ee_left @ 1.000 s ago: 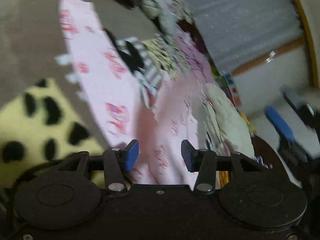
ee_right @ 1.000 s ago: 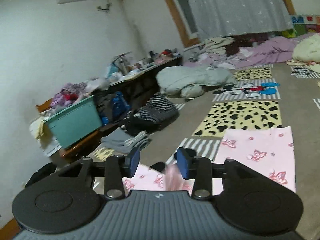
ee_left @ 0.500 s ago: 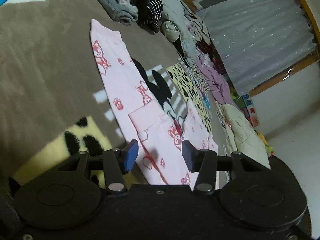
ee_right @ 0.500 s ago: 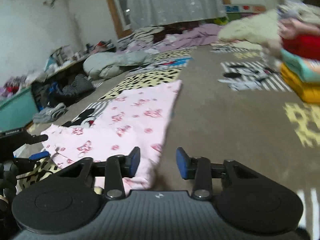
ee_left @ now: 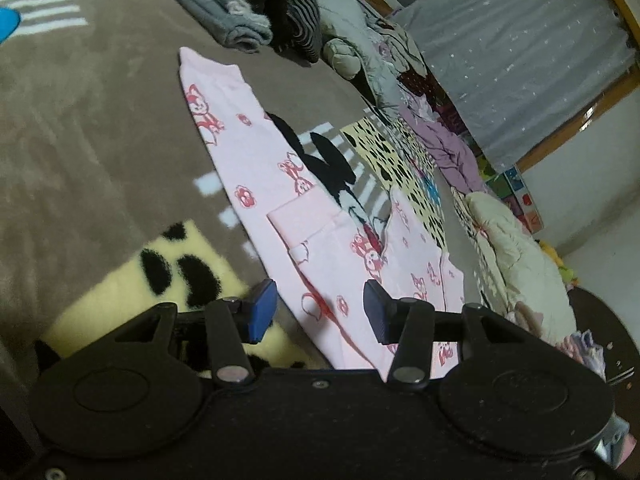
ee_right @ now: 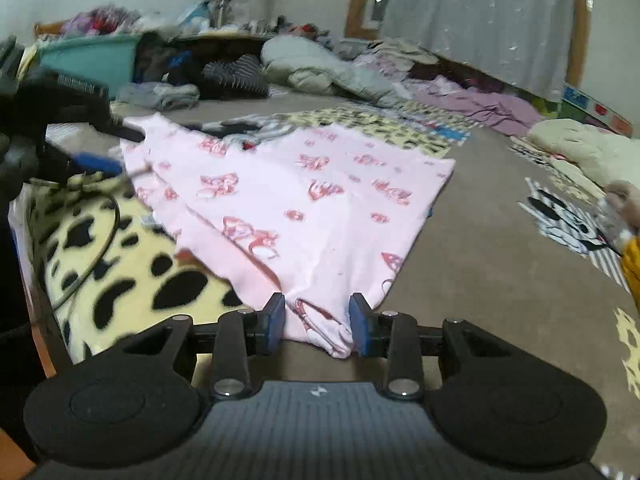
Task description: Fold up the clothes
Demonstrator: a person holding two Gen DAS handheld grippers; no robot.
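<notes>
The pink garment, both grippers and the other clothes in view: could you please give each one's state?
Pink garment: lying flat on the blanket, partly folded.
Left gripper: open, over the garment's edge.
Right gripper: open, garment's bunched corner between its fingers.
Grey garment: folded.

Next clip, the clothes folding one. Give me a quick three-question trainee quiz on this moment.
1. True or false: the left claw is shut on the pink garment.
2. What lies between the right claw's pads: A) grey sweater, B) pink garment corner, C) nothing?
3. Fill in: the pink garment lies on a brown ____.

Key: 1 false, it is open; 2 B; 3 blanket.
</notes>
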